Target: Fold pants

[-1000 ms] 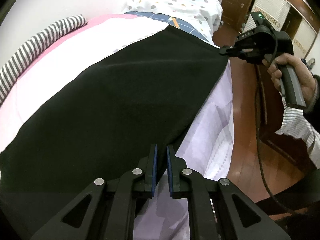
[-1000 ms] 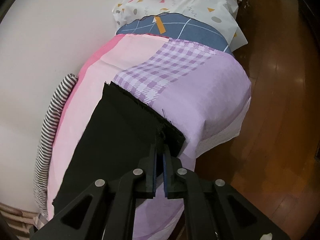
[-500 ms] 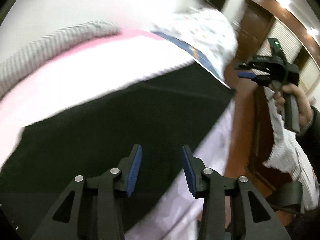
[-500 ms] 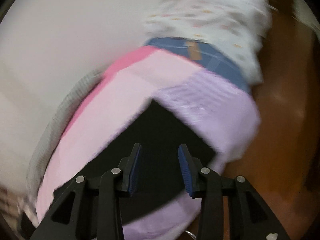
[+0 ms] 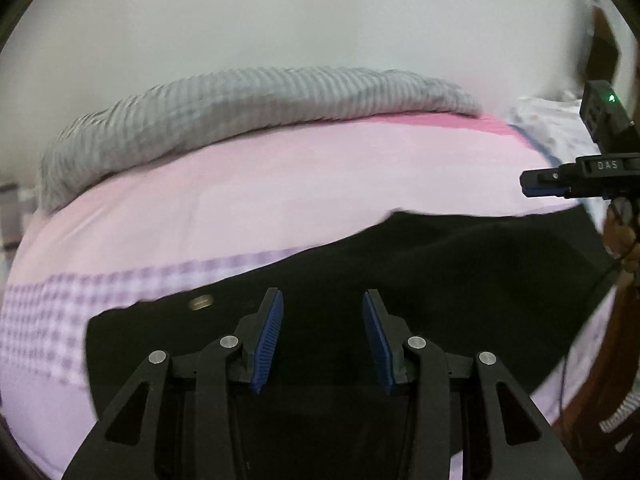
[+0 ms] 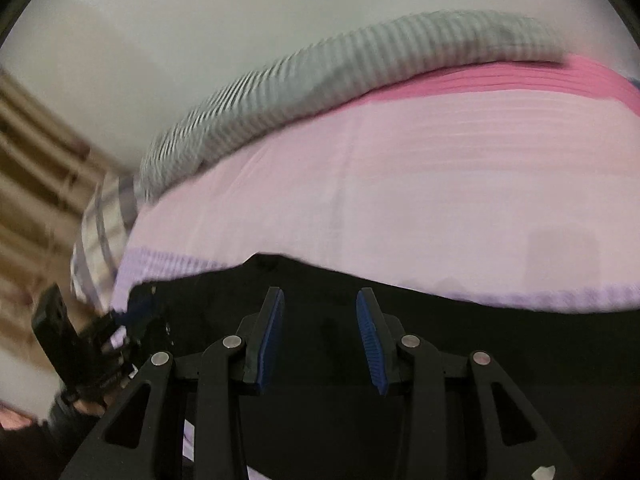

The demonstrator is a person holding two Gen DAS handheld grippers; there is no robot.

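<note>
Matt black cloth pants (image 5: 420, 264), smooth pink sheet (image 5: 280, 184), seemingly ribbed grey blanket (image 5: 240, 108)

Pants (image 5: 420, 264): spread flat on the bedsheet (image 5: 280, 184), nearest the cameras. Striped blanket (image 5: 240, 108): bunched along the sheet's far edge, against the wall (image 5: 320, 12). Patterned bedding (image 5: 560, 124): apparently at far right, beyond the sheet.

Both views were smeared by motion. Black pants (image 5: 420, 264) ran behind the gripper frames, near edge hidden. Striped cloth (image 6: 320, 92) was too blurred to identify. Right gripper (image 5: 532, 190) was cut by the frame edge; its holding hand barely showed.
</note>
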